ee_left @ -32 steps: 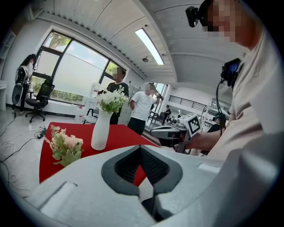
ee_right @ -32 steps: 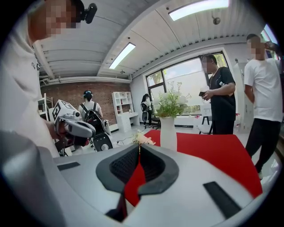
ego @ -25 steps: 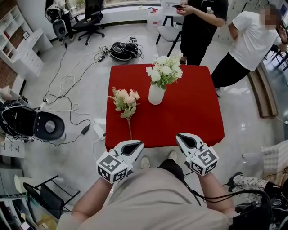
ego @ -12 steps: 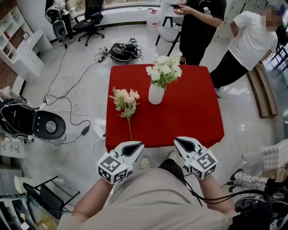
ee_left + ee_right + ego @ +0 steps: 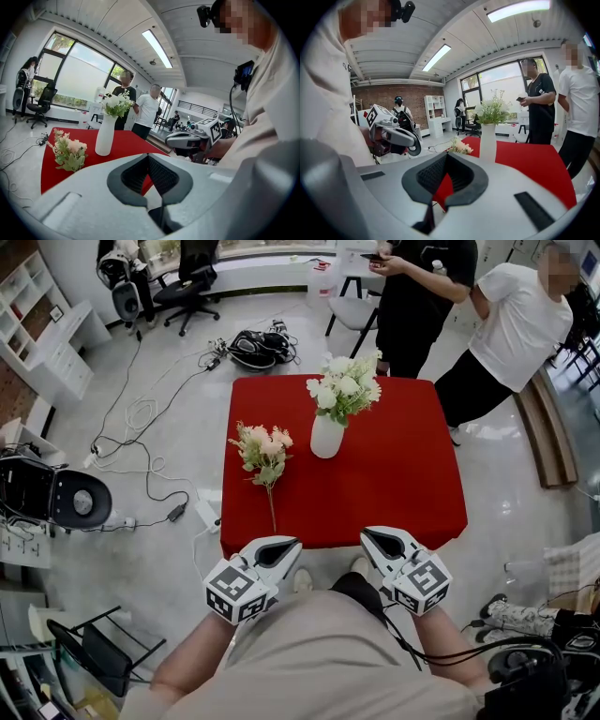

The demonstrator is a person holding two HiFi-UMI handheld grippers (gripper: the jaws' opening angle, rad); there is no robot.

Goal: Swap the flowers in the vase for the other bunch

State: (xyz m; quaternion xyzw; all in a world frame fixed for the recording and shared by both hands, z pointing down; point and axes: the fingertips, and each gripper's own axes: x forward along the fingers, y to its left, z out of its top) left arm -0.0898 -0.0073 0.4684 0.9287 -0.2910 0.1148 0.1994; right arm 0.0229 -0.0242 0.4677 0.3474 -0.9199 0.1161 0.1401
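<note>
In vase [image 5: 325, 439]: white bunch [image 5: 344, 390]. Flat on tabletop [image 5: 403, 474], just beside vase: pink bunch [image 5: 262, 451]. L gripper [image 5: 292, 542], R gripper [image 5: 366, 532]: clenched, empty, at near edge. Fits pre-swap or swap done.

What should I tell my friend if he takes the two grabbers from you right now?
Left gripper: shut, empty, near the red table's front edge.
Right gripper: shut, empty, beside it.
Things: the white flowers stand in the vase mid-table. The pink bunch lies on the cloth to the vase's left, stem toward you.
Done: nothing yet.
Left: pull the white flowers out, lay them down, then put the pink bunch into the vase.
</note>
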